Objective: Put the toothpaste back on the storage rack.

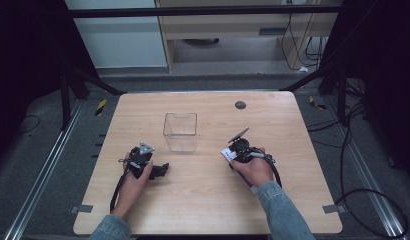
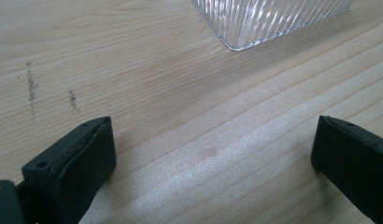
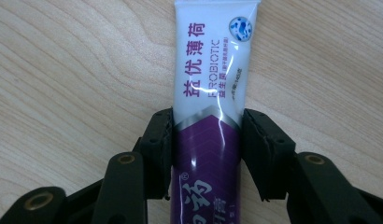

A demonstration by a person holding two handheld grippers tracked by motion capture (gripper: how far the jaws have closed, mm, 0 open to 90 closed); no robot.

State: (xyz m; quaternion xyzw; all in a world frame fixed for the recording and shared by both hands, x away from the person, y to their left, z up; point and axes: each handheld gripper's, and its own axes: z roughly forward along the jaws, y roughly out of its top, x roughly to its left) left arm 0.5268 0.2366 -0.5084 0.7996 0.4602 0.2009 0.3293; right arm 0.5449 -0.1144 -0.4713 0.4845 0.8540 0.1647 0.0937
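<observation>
Closest up in the right gripper view is the toothpaste tube point(image 3: 210, 107), white on the far half and purple toward the camera, sitting lengthwise between the jaws of the right tool point(image 3: 207, 140). Both pads are pressed against its sides, so it's clamped on the tube. From the high view the right tool point(image 1: 232, 153) sits low over the wooden surface point(image 1: 203, 200), right of the middle, tube end poking out to the left. The left tool point(image 1: 163, 169) is resting on the surface on the other side, jaws well apart with just bare wood between them. A clear plastic box point(image 1: 180, 131) stands upright between the two, a bit further back.
</observation>
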